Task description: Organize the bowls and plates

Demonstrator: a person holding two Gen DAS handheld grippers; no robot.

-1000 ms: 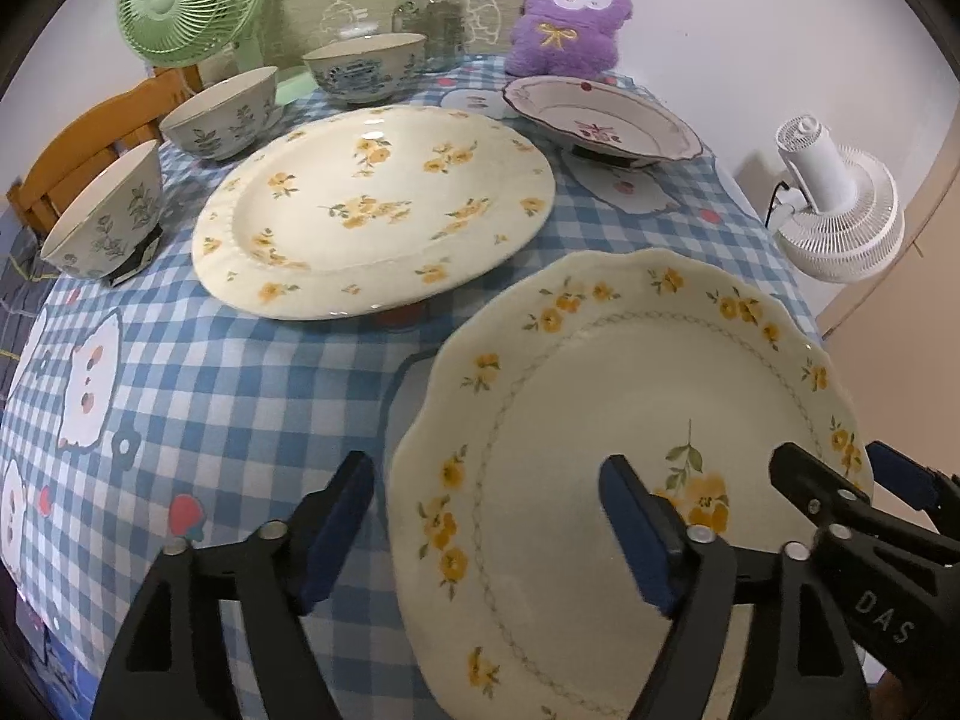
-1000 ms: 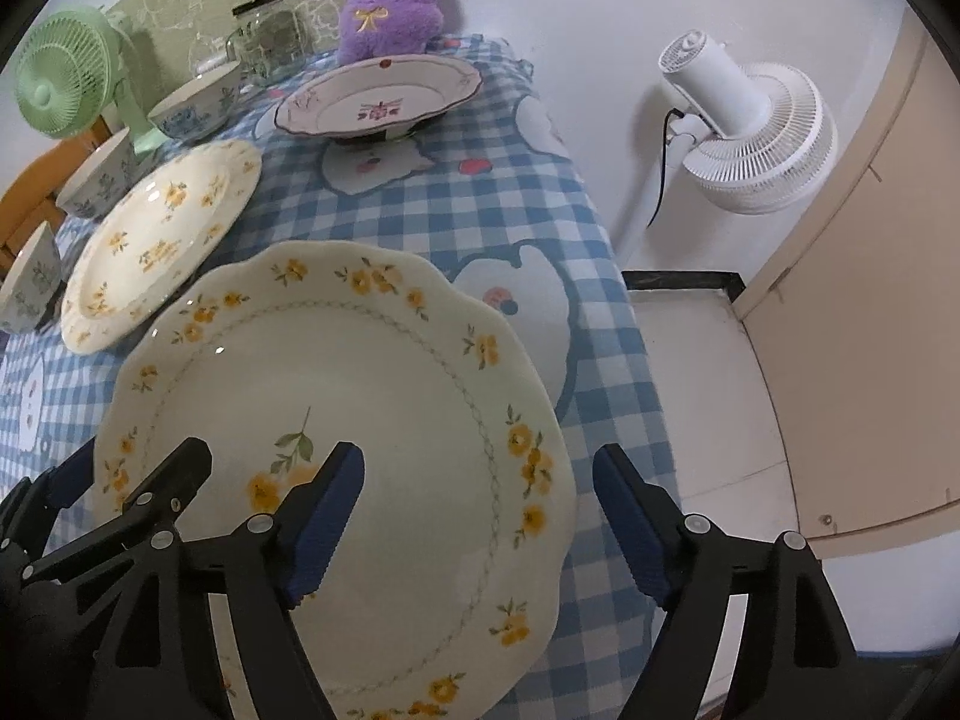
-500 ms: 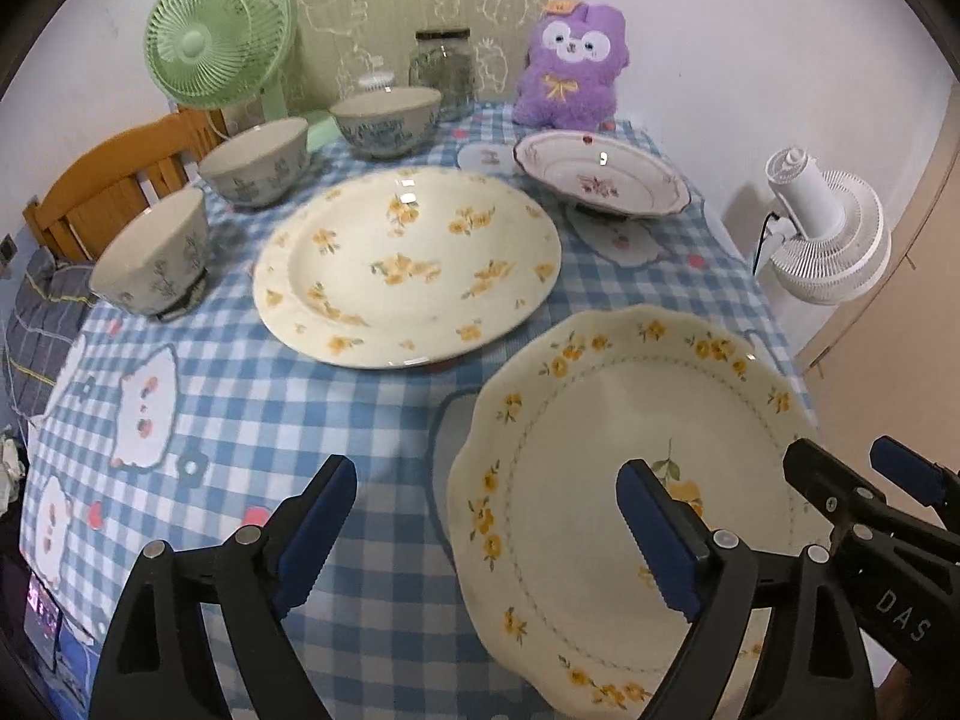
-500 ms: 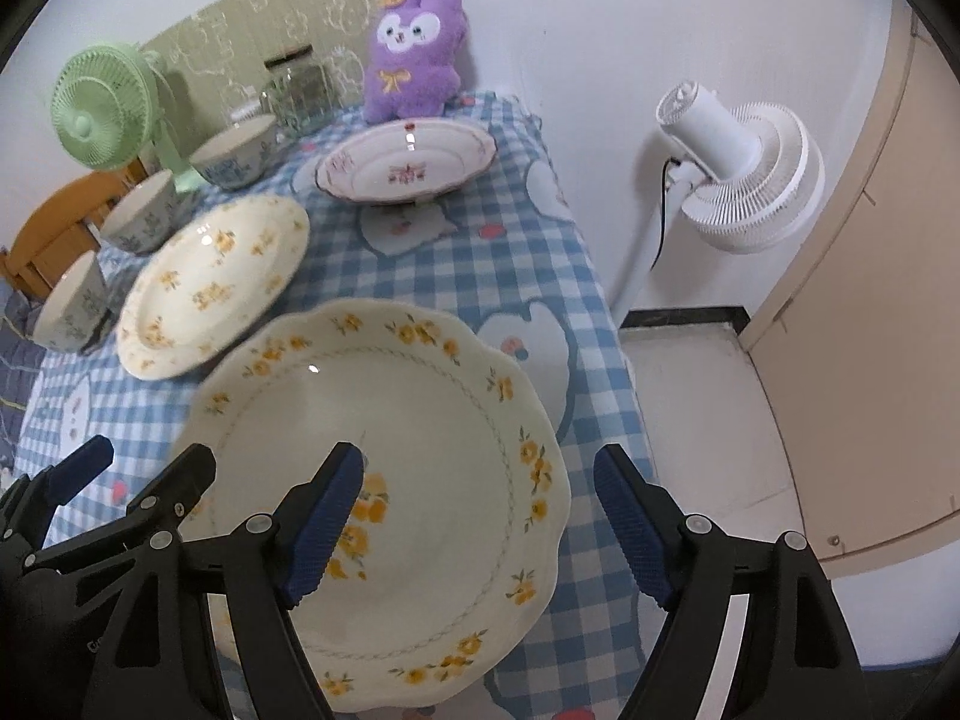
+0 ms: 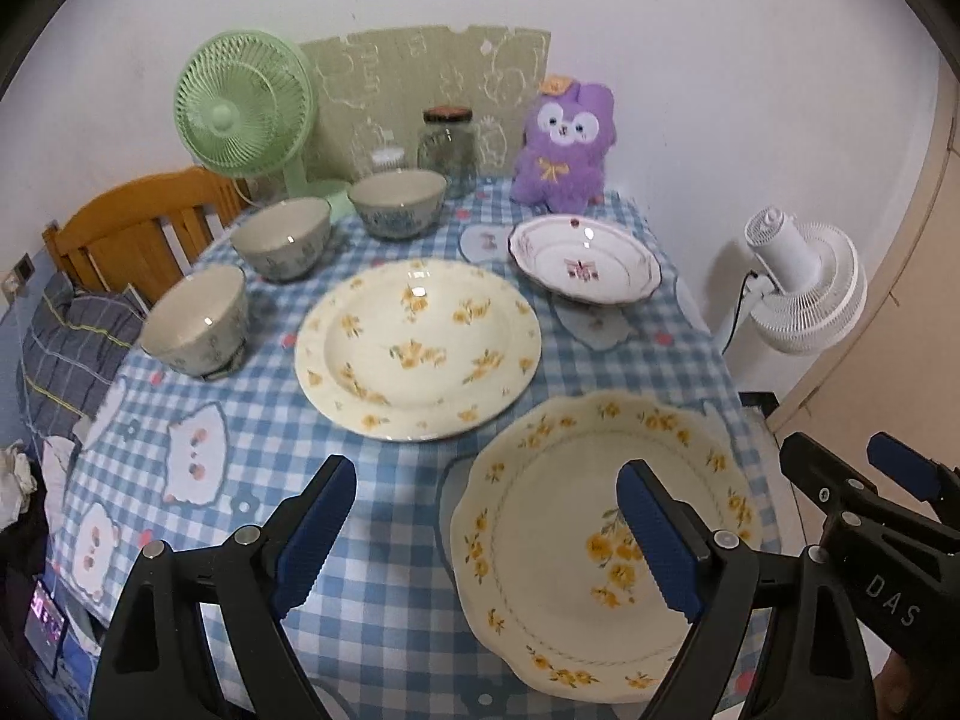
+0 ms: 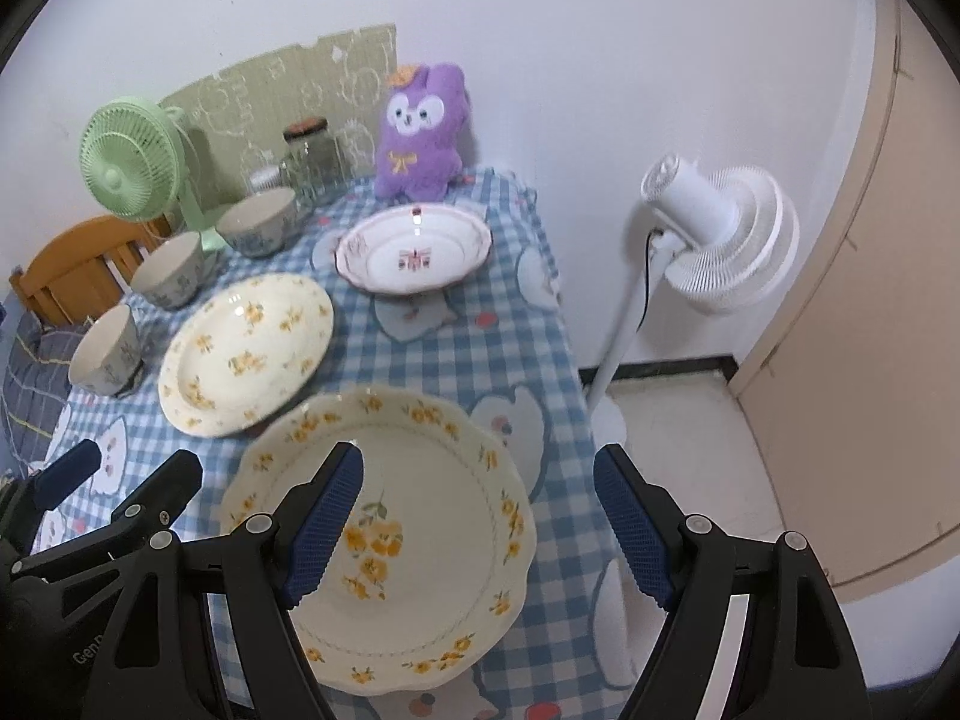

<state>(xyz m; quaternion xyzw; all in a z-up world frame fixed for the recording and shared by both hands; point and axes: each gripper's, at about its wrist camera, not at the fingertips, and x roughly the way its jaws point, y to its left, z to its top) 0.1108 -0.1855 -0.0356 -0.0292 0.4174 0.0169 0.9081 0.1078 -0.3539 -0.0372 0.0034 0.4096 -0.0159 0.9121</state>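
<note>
My left fingers (image 5: 480, 534) are spread wide with nothing between them, hanging above the surface (image 5: 384, 594) and its blue checked cloth. One of them shows over the near scalloped plate (image 5: 558, 546), but it does not touch it. My right fingers (image 6: 477, 525) are also spread and empty, above that same scalloped plate (image 6: 432, 516), which lies flat at the near right corner of the surface with yellow flowers round its rim.

Just beyond it, towards the middle, lies the round cream plate (image 5: 420, 348) with scattered yellow flowers, close to the scalloped one, though I cannot tell if their rims meet. Further back on the right sits the white plate with a dark rim (image 5: 585, 267) and a small red motif in its centre.

Three patterned bowls stand upright along the left side, apart from one another: the nearest bowl (image 5: 198, 321), the middle bowl (image 5: 282, 237) and the far bowl (image 5: 397, 203).

At the back edge are a green desk fan (image 5: 243, 105), a glass jar (image 5: 447, 147) with a dark lid and a purple plush toy (image 5: 564, 147). A white floor fan (image 6: 714, 237) stands off the right side of the surface, and a wooden chair back (image 5: 138, 228) shows behind the bowls.
</note>
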